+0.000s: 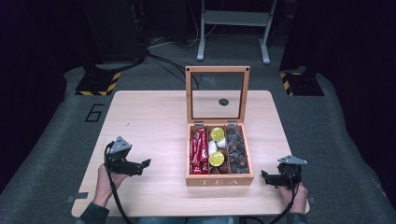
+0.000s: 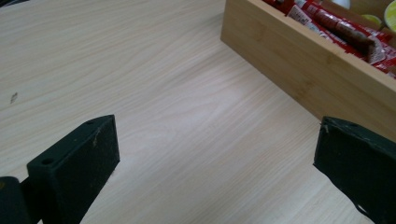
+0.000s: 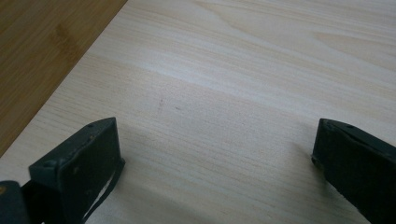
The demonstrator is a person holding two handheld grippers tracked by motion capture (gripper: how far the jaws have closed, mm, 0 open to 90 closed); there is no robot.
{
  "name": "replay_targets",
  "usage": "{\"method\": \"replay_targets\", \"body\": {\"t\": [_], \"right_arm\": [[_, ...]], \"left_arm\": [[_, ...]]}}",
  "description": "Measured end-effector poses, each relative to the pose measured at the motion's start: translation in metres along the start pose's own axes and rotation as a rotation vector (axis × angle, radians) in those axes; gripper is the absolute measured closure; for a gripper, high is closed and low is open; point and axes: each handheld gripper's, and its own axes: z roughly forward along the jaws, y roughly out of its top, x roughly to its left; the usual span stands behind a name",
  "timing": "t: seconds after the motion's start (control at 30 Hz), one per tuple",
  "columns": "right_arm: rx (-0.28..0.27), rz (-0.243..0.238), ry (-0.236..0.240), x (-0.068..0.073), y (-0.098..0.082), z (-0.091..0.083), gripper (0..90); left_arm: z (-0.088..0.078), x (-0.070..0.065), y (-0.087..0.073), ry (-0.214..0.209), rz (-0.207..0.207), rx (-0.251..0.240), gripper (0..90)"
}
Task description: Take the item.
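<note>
Two grippers sit low over the pale wooden worktop [image 1: 149, 116], one at each side of a wooden tea box [image 1: 219, 179] that stands near the front edge, a little right of the middle. My left gripper [image 1: 145, 164] is held in the left hand [image 1: 109, 179] and points toward the box's left wall; in the left gripper view its jaws stand wide apart with only bare worktop [image 2: 187, 116] between them, and the tea box [image 2: 299, 70] runs across the upper right, just beyond the right jaw. My right gripper [image 1: 264, 176] is held in the right hand [image 1: 294, 191] near the front right corner of the box, pointing left at it. Its jaws are also spread wide over bare wood in the right gripper view, where the side of the tea box [image 3: 42, 51] shows as a darker brown band at the upper left.

I see the box's glass-paned lid [image 1: 217, 93] standing upright at the back, hinged open. Inside are three compartments: red stick sachets [image 1: 199, 151] in the left one, yellow-topped round pods [image 1: 216, 158] and small white pieces in the middle one, and dark wrapped tea bags [image 1: 236, 151] in the right one. The word TEA is on the front wall. Red sachets [image 2: 345, 32] also show over the box wall in the left gripper view. Neither gripper touches the box.
</note>
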Motion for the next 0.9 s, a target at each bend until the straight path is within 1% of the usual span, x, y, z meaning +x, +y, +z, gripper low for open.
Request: {"method": "replay_targets", "body": {"t": [0.03,0.1,0.13,0.2,0.23,0.3,0.43,0.57,0.63,0.7,0.73,0.8,0.9], "right_arm": [[0.001,0.000,-0.001,0.000,0.000,0.000,0.5],[0.000,0.000,0.000,0.000,0.000,0.000,0.5],[0.001,-0.001,-0.001,0.000,0.000,0.000,0.4],[-0.003,0.007,-0.004,0.001,0.000,0.000,0.5],[0.000,0.000,0.000,0.000,0.000,0.000,0.5],[0.001,0.000,-0.002,0.000,0.000,0.000,0.5],[-0.001,0.003,-0.002,0.000,0.000,0.000,0.5],[-0.001,0.000,0.000,0.000,0.000,0.000,0.5],[0.000,0.001,-0.003,0.000,0.000,0.000,0.5],[0.004,0.001,-0.001,0.000,0.000,0.000,0.6],[0.001,0.001,0.000,0.000,0.000,0.000,1.1],[-0.003,-0.001,0.001,0.000,0.000,0.000,1.7],[-0.005,0.000,0.002,0.000,0.000,0.000,1.8]], "left_arm": [[0.001,-0.002,0.002,-0.009,0.000,-0.005,0.0],[0.002,-0.005,0.006,-0.015,0.014,-0.009,0.0],[0.003,-0.006,0.007,-0.014,0.014,-0.012,0.0],[0.005,-0.008,0.011,-0.027,0.022,-0.008,0.0],[0.007,-0.009,0.013,-0.029,0.027,-0.009,0.0],[0.012,-0.013,0.019,-0.040,0.041,-0.007,0.0],[0.016,-0.017,0.025,-0.051,0.057,-0.001,0.0],[0.024,-0.025,0.035,-0.073,0.067,-0.010,0.0],[0.027,-0.029,0.039,-0.089,0.066,-0.011,0.0],[0.031,-0.033,0.043,-0.091,0.082,-0.008,0.0],[0.035,-0.036,0.046,-0.099,0.089,-0.005,0.0],[0.038,-0.038,0.048,-0.098,0.095,-0.009,0.0],[0.042,-0.043,0.053,-0.116,0.105,0.000,0.0]]}}
